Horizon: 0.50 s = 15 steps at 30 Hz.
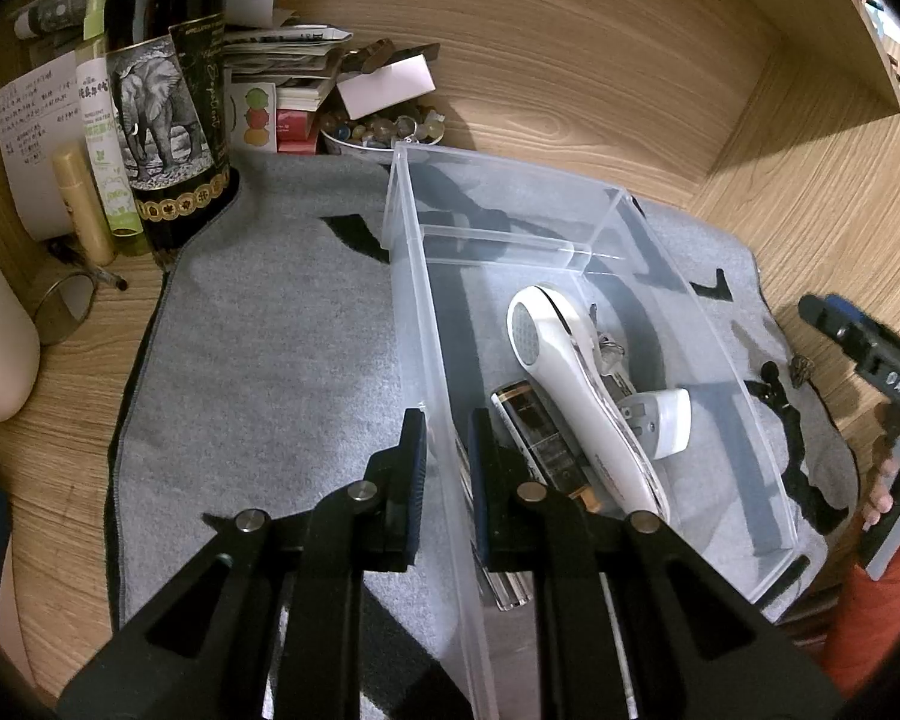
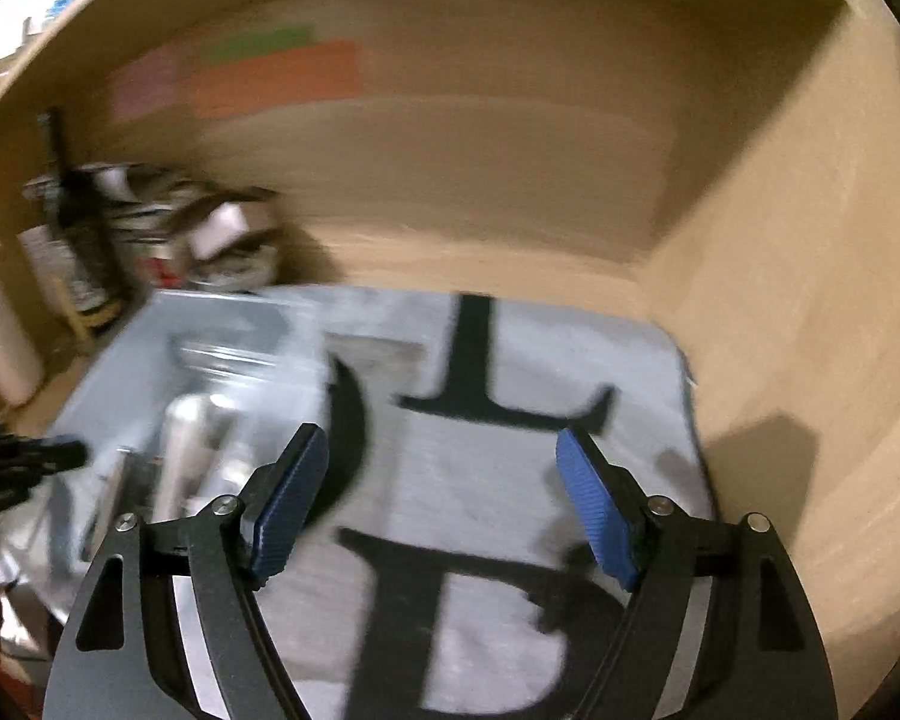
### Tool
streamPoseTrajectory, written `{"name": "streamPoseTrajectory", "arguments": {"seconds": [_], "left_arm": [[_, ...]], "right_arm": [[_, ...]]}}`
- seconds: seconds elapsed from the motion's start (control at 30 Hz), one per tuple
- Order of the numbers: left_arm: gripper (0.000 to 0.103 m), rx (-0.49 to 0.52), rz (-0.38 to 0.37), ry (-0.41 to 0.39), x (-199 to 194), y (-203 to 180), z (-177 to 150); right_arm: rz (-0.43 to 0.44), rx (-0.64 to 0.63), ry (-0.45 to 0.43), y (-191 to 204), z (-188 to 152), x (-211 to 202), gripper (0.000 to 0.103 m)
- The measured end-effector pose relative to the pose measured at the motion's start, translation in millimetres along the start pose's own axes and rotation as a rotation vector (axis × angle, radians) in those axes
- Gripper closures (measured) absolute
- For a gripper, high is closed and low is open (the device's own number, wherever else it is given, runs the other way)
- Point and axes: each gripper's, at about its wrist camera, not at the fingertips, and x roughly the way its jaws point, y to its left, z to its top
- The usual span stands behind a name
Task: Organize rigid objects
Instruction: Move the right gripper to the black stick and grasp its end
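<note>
Your left gripper (image 1: 447, 420) is pinching the near left wall of the clear plastic bin (image 1: 678, 276), one finger outside and one inside. The bin sits on a grey mat (image 1: 258, 348) printed with big black letters, spread over a wood-grain desk (image 1: 570, 90) set in a wooden alcove. Inside lie a white handheld device (image 1: 570, 378) and a battery (image 1: 534, 420). Your right gripper (image 2: 441, 450) hangs spread wide over the mat (that view is blurred), right of the bin. A dark bottle (image 1: 162, 90) stands back left.
</note>
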Motion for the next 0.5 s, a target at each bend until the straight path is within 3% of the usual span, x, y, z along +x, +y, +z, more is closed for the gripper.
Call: {"name": "streamPoseTrajectory", "arguments": {"seconds": [0.23, 0.5], "left_arm": [[0.091, -0.001, -0.001, 0.000, 0, 0, 0], [0.091, -0.003, 0.002, -0.001, -1, 0, -1]], "right_arm": [[-0.076, 0.123, 0.081, -41, -27, 17, 0.027], [-0.084, 0.181, 0.187, -60, -53, 40, 0.030]]}}
